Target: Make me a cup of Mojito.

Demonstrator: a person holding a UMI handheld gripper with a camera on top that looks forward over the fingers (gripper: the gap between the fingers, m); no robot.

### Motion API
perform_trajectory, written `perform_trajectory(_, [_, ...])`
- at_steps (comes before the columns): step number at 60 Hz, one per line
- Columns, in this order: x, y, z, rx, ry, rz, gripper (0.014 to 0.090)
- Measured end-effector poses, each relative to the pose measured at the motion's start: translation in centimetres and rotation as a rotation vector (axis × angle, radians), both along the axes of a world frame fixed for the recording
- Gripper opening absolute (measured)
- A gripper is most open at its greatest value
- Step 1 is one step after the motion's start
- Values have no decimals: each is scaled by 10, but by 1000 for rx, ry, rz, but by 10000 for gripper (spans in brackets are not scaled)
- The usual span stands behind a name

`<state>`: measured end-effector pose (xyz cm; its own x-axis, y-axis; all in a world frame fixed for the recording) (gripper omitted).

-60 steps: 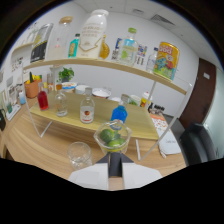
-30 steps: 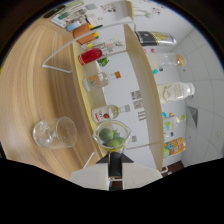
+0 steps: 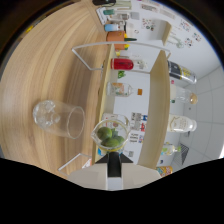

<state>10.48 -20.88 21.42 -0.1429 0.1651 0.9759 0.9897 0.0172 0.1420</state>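
Tongs are clamping a small glass beaker of lime pieces, holding it tipped sideways just beside the mouth of an empty tumbler standing on the wooden worktop, with a red bottle lying beyond.

Bright, even indoor light, source not visible; white wall is slightly washed out. Strong fisheye: round view with black vignette all around, shelf edges and desk grain bow hard near the rim. Whole scene appears rolled sideways. Overall soft, mild blur; small bottles and labels far out are smeared, unreadable. Sharpest zone is near center, at the glass bowl of limes. Soft highlights on the clear tumbler, no harsh glare. Shadows faint and diffuse on the wood. Bottom band fully black, masking the gripper; its fingers are not discernible.
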Motion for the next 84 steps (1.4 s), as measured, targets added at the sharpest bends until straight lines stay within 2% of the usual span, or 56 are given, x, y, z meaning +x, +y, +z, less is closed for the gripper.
perform_trajectory(8, [1,-4,10,-5,160,-18,158])
perform_trajectory(17, [13,-12,41,-5,541,-74,157])
perform_trajectory(26, [52,-24,46,-59,1007,-208,157])
perform_trajectory(37, [111,-31,-20,-188,1440,-430,156])
perform_trajectory(54, [153,-42,-155,-435,1648,-723,156])
perform_trajectory(63, [158,-53,-193,-504,1661,-783,157])
perform_trajectory(79, [166,-62,-210,-508,1621,-774,179])
perform_trajectory(81, [167,-61,-210,-504,1616,-767,215])
perform_trajectory(84, [172,-63,-211,-492,1598,-792,367])
